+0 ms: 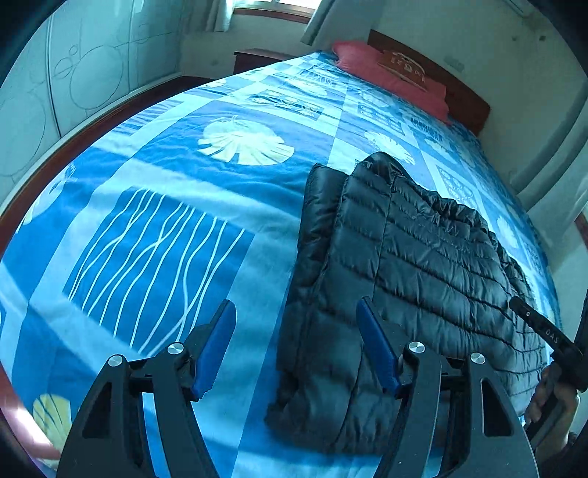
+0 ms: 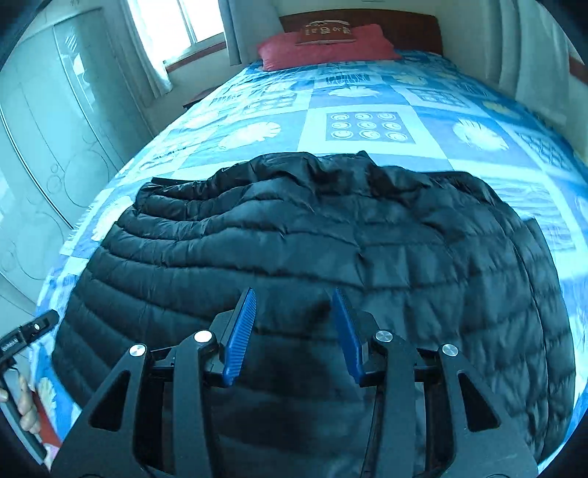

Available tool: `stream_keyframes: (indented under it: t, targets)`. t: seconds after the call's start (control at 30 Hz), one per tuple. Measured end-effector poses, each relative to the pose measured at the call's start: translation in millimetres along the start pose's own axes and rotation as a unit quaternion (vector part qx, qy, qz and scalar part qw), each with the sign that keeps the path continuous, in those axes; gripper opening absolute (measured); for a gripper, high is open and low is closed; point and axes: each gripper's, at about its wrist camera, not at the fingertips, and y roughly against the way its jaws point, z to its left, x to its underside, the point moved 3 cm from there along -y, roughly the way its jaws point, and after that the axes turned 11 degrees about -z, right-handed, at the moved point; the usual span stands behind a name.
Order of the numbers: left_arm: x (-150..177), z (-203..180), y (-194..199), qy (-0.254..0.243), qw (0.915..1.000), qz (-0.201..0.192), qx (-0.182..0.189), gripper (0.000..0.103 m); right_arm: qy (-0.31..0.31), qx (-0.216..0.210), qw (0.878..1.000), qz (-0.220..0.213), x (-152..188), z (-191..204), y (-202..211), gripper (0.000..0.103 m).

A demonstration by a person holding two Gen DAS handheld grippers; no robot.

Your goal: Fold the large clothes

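A black quilted puffer jacket (image 1: 422,257) lies folded on the bed, near its front edge. My left gripper (image 1: 296,303) hovers open over the jacket's left edge; one blue pad is over the bedspread, the other over the jacket. Nothing is between its fingers. In the right wrist view the jacket (image 2: 294,239) fills the middle. My right gripper (image 2: 294,292) hangs open just above the jacket's near part, and its pads pinch no fabric. A hand (image 1: 551,397) shows at the right edge of the left wrist view, another hand (image 2: 25,404) at the left edge of the right wrist view.
The bed carries a blue patterned bedspread (image 1: 165,220) with a red pillow (image 2: 323,46) at a wooden headboard (image 2: 404,29). A pale wardrobe (image 2: 44,147) stands along the left, with a window (image 2: 172,25) and a nightstand (image 1: 257,59) beyond.
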Motion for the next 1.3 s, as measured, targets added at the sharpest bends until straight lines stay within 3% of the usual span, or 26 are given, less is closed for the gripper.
stream_keyframes:
  t: [0.1,0.3,0.6,0.67,0.77,0.87,0.9,0.97,1.03,1.1,1.3]
  targets:
    - [-7,-5,-11,-0.001,1.0,0.005,0.004,0.067,0.01,0.013,0.999,0.028,12,0,-25,0.044]
    - [-15,-21,-26,-0.014,0.9997,0.01,0.019,0.067,0.015,0.021,0.999,0.024,23,-3,-38,0.045]
    - [-16,-30,-63,-0.012,0.9984,0.047,0.027,0.067,0.029,0.03,0.999,0.009,30,1,-37,0.045]
    - [-16,-30,-71,-0.013,0.9979,0.057,0.026,0.072,0.029,0.03,0.999,0.008,30,1,-38,0.045]
    - [-13,-30,-86,-0.014,0.9957,0.081,0.041,0.075,0.029,0.031,0.999,0.007,31,1,-38,0.045]
    - [-8,-21,-103,0.018,0.9916,0.103,0.076,0.074,0.028,0.031,0.999,0.006,32,1,-38,0.045]
    - [-7,-20,-105,0.02,0.9912,0.103,0.081,0.073,0.028,0.031,0.999,0.005,32,1,-38,0.045]
    - [-5,-24,-102,0.01,0.9909,0.096,0.094,0.06,0.03,0.033,0.999,0.003,32,2,-38,0.045]
    - [-4,-32,-97,-0.006,0.9903,0.093,0.103,0.041,0.031,0.034,0.999,0.002,33,3,-39,0.045]
    - [-6,-38,-92,-0.012,0.9899,0.094,0.106,0.032,0.031,0.033,0.999,0.002,33,2,-39,0.045]
    - [-10,-51,-75,-0.048,0.9925,0.069,0.088,0.023,0.038,0.039,0.998,0.004,37,7,-41,0.046]
